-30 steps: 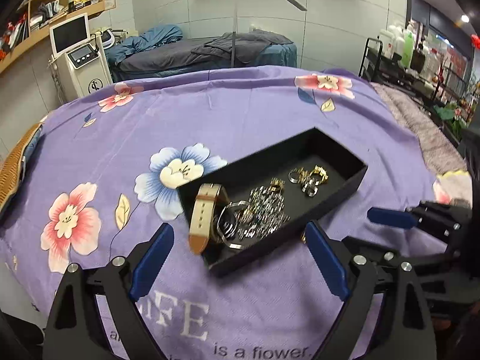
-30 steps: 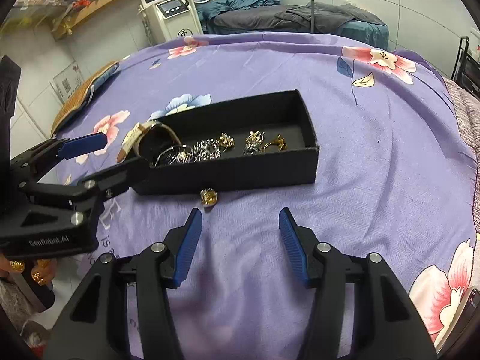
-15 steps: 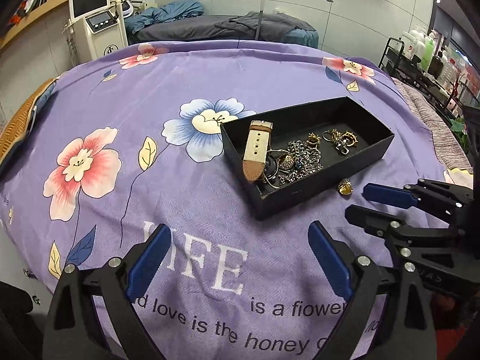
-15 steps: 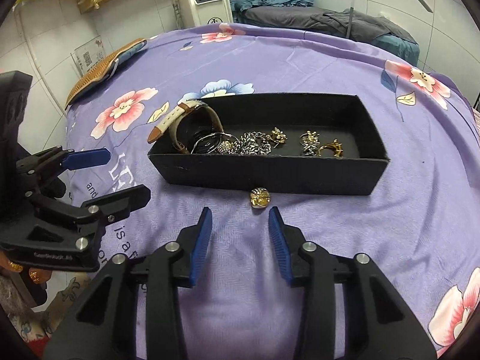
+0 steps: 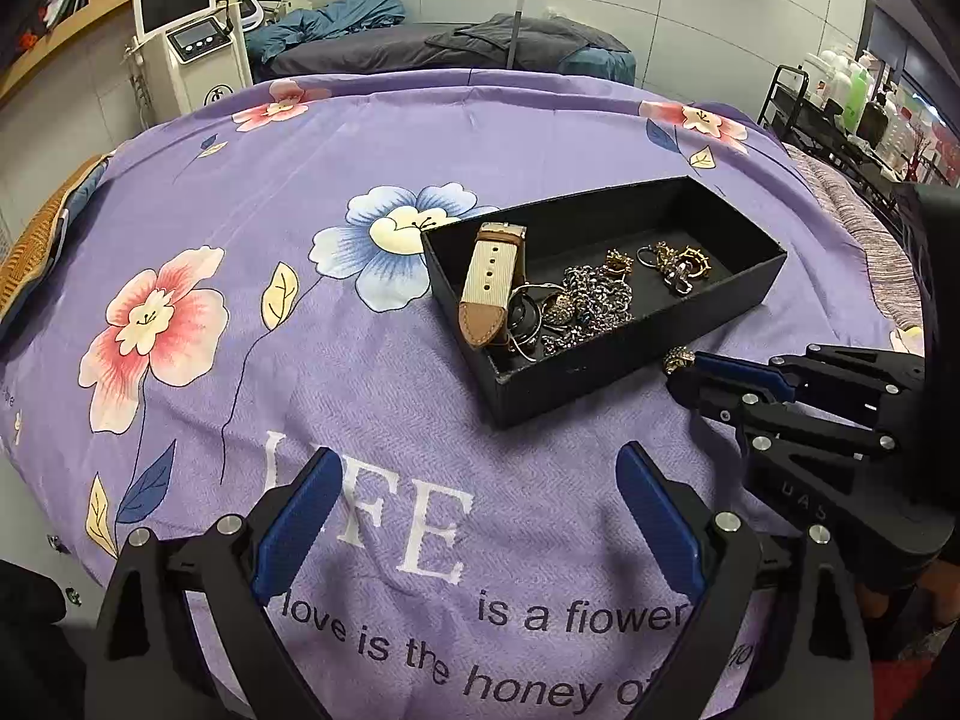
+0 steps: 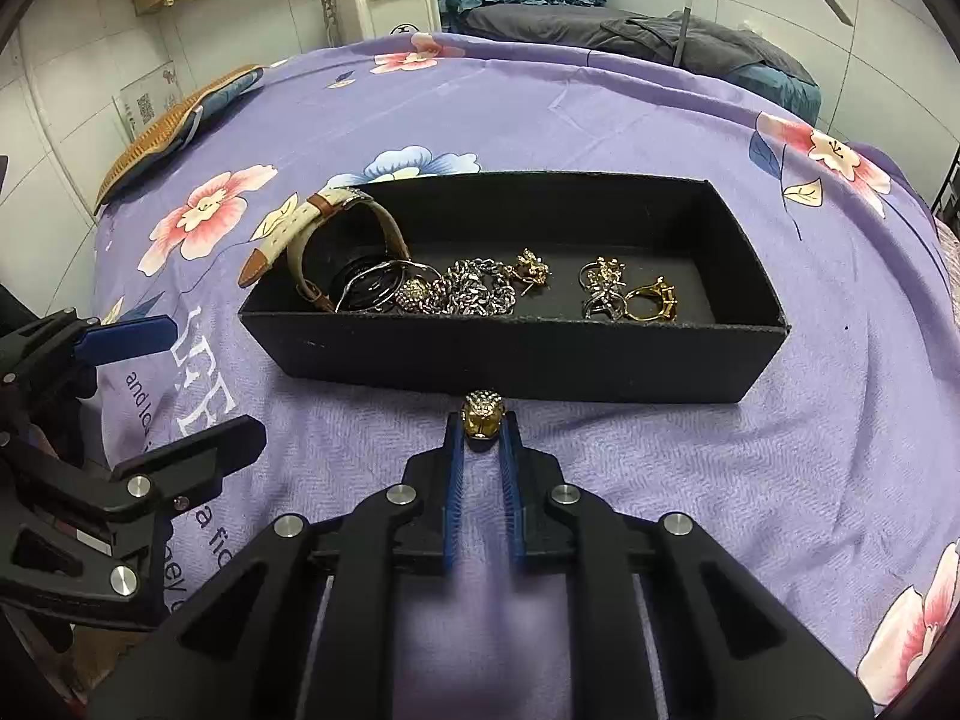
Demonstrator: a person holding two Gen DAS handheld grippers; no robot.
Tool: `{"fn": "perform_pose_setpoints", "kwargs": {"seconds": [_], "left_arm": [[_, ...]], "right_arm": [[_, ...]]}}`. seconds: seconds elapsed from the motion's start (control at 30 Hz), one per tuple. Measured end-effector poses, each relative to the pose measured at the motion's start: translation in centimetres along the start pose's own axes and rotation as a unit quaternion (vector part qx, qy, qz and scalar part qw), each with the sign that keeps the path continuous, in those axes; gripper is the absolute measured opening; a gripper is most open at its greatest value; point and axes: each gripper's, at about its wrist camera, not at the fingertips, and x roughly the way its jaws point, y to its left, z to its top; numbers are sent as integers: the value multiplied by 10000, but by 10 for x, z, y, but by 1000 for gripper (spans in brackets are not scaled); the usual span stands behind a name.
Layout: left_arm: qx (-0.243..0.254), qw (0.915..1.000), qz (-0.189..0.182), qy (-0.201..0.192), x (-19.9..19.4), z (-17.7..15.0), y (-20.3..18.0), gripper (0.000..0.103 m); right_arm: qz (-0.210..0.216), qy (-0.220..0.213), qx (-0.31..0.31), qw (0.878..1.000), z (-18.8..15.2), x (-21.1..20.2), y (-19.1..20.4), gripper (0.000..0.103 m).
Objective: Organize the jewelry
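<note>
A black tray [image 6: 516, 354] on the purple bedspread holds a beige-strap watch [image 6: 312, 228], a silver chain [image 6: 474, 294] and gold rings [image 6: 651, 303]. A gold ring [image 6: 482, 413] lies on the cloth just outside the tray's near wall. My right gripper [image 6: 482, 426] is shut on this ring at its fingertips; it also shows in the left wrist view [image 5: 690, 366], with the ring [image 5: 679, 357] at its tip. My left gripper [image 5: 474, 480] is open and empty, over the cloth left of the tray [image 5: 600, 372], and shows in the right wrist view [image 6: 174, 378].
The purple flowered bedspread [image 5: 240, 240] covers the whole bed. A woven cushion [image 6: 174, 120] lies at its far left edge. A white machine [image 5: 186, 42] and a second bed stand behind. A black shelf cart [image 5: 840, 114] stands at the right.
My right gripper has moved forward and closed on the gold ring beside the tray. My left gripper has drawn back from the tray and stays open.
</note>
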Motion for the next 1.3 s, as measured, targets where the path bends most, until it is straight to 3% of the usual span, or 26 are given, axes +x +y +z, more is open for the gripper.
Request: {"fn": "perform_pose_setpoints", "kwargs": {"seconds": [0.6, 1.1, 1.3], "left_arm": [[216, 9997, -59, -57, -10, 2, -21, 91], [142, 9999, 32, -75, -13, 7, -16, 91], [123, 9999, 36, -77, -12, 7, -15, 91]], "right_arm": [[258, -107, 175, 9995, -18, -37, -7, 12], [212, -696, 172, 9972, 30, -54, -13, 12], [165, -668, 155, 9975, 41, -41, -12, 12]]}}
